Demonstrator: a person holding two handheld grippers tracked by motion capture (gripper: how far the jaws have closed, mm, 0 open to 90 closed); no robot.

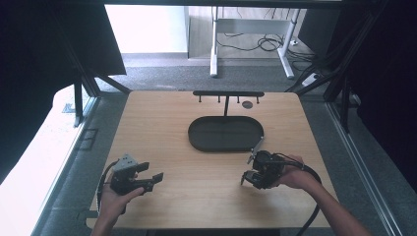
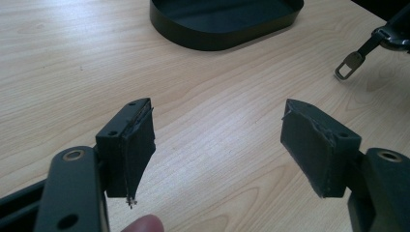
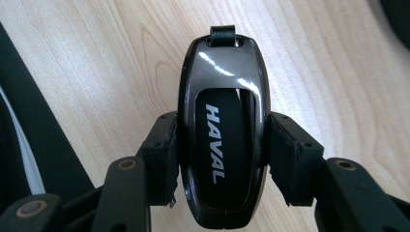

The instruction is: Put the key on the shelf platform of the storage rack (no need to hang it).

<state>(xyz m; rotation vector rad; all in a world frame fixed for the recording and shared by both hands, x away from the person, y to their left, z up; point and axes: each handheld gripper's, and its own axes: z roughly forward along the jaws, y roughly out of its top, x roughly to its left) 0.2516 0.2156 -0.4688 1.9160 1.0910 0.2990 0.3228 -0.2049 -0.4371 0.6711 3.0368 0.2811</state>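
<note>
On the wooden table (image 1: 162, 123), a black oval tray (image 1: 196, 135) sits at centre, with a black hook rack (image 1: 227, 93) standing just behind it. Near the front left edge, the left gripper (image 2: 217, 145) is held with its jaws apart and nothing between them. Front right of the tray, the right gripper (image 3: 222, 154) is clamped on a glossy black HAVAL car key fob (image 3: 222, 121), its pads pressing both sides. A strap with a metal clip (image 2: 349, 64) hangs from the fob's top end above the table.

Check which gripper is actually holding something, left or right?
The right gripper: its pads are clamped on the sides of the black HAVAL key fob. The left gripper has its jaws apart over bare table.
</note>
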